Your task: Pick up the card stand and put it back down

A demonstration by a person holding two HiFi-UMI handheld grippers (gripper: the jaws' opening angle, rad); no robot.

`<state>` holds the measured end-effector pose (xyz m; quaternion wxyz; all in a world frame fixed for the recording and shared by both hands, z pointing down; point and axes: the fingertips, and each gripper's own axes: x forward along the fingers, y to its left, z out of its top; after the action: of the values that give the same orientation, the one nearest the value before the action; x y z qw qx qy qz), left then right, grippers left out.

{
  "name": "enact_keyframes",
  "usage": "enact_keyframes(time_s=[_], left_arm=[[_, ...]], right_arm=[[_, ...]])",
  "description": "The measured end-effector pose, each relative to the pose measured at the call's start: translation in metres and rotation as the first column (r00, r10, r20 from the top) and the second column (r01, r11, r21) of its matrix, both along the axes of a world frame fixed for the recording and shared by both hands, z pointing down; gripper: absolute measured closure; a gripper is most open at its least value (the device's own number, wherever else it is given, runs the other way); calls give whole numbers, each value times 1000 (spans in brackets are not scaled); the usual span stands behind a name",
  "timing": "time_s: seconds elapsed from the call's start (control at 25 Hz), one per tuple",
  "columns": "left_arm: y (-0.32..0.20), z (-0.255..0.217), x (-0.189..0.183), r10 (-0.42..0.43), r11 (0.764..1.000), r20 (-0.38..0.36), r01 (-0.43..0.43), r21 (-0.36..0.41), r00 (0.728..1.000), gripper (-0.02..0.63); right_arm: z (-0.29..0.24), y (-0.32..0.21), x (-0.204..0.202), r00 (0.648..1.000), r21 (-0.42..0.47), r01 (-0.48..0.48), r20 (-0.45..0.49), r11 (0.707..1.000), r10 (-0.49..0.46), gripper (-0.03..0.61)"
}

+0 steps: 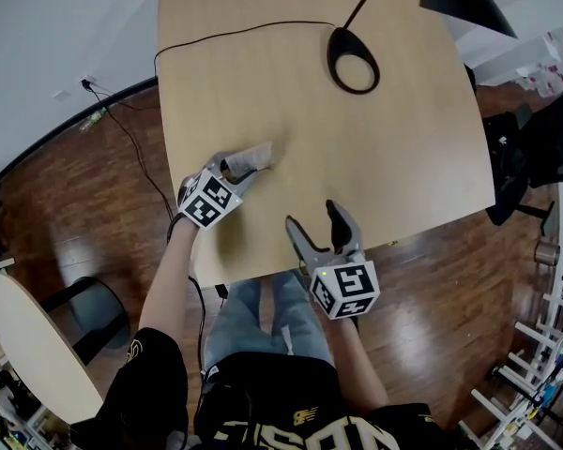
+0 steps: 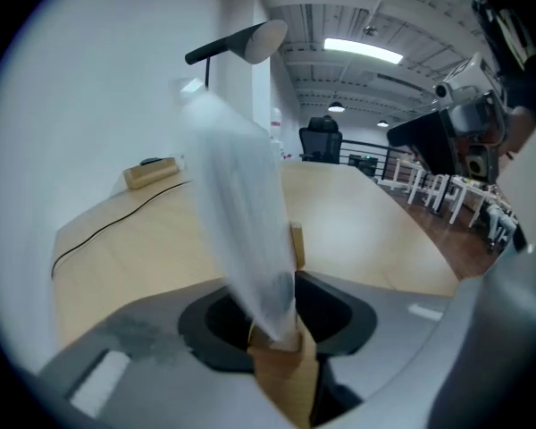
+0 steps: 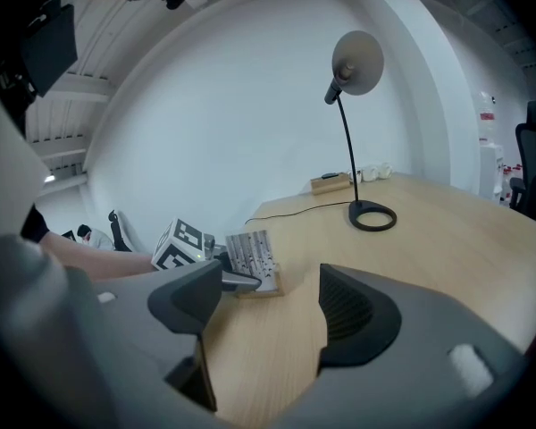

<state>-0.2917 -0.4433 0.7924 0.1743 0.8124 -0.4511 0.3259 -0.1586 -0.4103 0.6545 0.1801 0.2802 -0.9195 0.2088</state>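
Pale wood table point(image 1: 403, 157) over dark plank floor; black lamp with ring foot point(image 1: 353, 60) at the far side, thin cable point(image 1: 235, 34) trailed across the far edge.

Card stand point(image 1: 263, 154) was found at the near-left part of the table, well apart from the lamp foot. It was held in the left gripper point(image 1: 236, 167), whose jaws were closed tight on the wooden base point(image 2: 281, 360), with the pale card point(image 2: 241, 213) rising between them, blurred in the left gripper view. From the right gripper view the base point(image 3: 261, 284) was seen low against the tabletop, the patterned card upright above it. Whether it was fully seated or just above the surface could not be settled.

Right gripper point(image 1: 317, 225) was noted at the near table edge, jaws well apart, nothing between them but bare tabletop. No part in the handling was apparent for it.

Step in hand was judged to be the put-down, the lift being done and the task near its end.

Next move, as judged: the base to be brought flat onto the wood, then the left jaws opened and drawn straight back, so that the light stand is not dragged or tipped by a pad on the way out.
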Motion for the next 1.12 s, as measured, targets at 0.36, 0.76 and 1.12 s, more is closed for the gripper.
enact_keyframes(time_s=[0.36, 0.76, 1.12], left_arm=[[55, -37, -29, -439, 898, -68, 440, -9, 896, 230], [175, -213, 31, -536, 780, -168, 561, 279, 828, 230], [295, -309, 36, -617, 502, -303, 660, 559, 726, 308]], right_arm=[[-23, 8, 3, 991, 41, 123, 42, 992, -125, 231], [-105, 19, -3, 989, 295, 125, 39, 947, -143, 150], [-163, 158, 27, 984, 429, 63, 124, 901, -128, 150]])
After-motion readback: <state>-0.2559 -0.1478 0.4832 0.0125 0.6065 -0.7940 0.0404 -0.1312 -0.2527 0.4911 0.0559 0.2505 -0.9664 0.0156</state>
